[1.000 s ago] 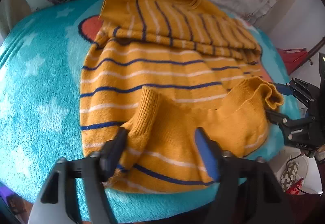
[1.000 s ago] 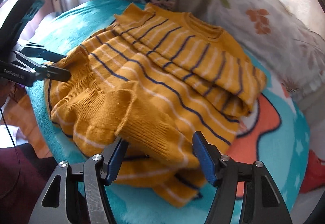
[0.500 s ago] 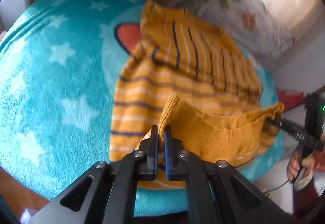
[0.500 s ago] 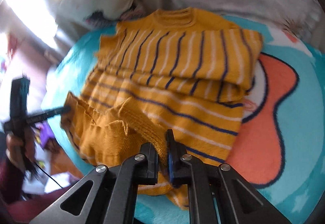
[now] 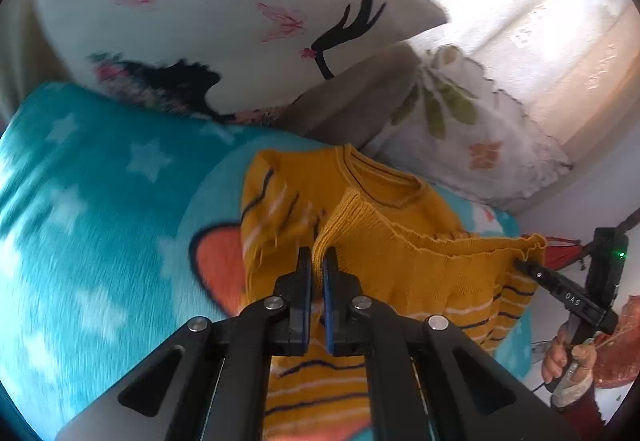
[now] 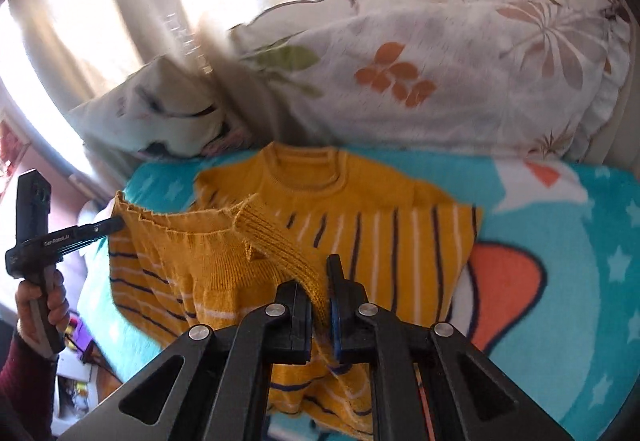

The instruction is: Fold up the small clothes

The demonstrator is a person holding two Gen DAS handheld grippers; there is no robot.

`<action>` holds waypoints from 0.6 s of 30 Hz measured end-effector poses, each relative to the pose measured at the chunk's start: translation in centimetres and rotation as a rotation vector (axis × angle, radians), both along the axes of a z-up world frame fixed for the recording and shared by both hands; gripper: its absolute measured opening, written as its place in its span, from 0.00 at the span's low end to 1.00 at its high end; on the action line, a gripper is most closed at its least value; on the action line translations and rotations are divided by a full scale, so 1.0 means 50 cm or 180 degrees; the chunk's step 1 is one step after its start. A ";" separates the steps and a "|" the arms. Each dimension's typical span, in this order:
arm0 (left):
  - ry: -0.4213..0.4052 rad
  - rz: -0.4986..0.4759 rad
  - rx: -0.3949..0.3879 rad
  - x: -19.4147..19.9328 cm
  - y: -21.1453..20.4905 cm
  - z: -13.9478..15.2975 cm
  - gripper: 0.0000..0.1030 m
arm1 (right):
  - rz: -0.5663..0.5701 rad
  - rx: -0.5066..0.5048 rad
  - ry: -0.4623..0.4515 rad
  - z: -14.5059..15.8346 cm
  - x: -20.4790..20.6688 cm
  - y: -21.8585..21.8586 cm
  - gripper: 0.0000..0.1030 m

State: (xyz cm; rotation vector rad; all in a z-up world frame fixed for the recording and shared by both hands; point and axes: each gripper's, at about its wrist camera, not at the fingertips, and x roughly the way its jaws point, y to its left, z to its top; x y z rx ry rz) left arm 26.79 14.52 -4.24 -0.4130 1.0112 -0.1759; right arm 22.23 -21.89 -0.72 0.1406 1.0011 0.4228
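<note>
A mustard-yellow knit sweater [image 5: 400, 201] with navy and white stripes lies on a teal star blanket [image 5: 100, 201]; it also shows in the right wrist view [image 6: 380, 209]. My left gripper [image 5: 317, 261] is shut on one corner of the ribbed hem and holds it up. My right gripper [image 6: 320, 281] is shut on the other hem corner. The hem is stretched between the two, lifted above the sweater's body toward the neckline. Each gripper shows in the other's view, the right [image 5: 532, 269] and the left [image 6: 108, 225].
A white pillow with a lash drawing [image 5: 240, 21] and a floral pillow [image 6: 440, 81] stand behind the sweater against the wall. The blanket [image 6: 580, 241] has an orange shape beside the sweater. Clutter lies past the bed's edge [image 6: 76, 361].
Both grippers were open over the hem, then shut on its corners. They have lifted the hem and carried it forward over the sweater toward the neckline.
</note>
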 end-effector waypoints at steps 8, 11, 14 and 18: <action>0.0440 0.0123 0.0057 0.121 0.001 -0.136 0.05 | -0.0292 -0.0148 0.0542 -0.141 0.135 0.000 0.08; 0.0514 0.0254 -0.0073 0.126 0.018 -0.157 0.12 | -0.0407 -0.0180 0.0782 -0.195 0.157 -0.009 0.31; 0.0493 0.0334 -0.0131 0.118 0.037 -0.152 0.28 | -0.0521 -0.0089 0.0844 -0.210 0.166 -0.031 0.46; 0.0389 0.0457 -0.0145 0.092 0.068 -0.122 0.44 | -0.0702 0.0169 0.0715 -0.165 0.146 -0.082 0.58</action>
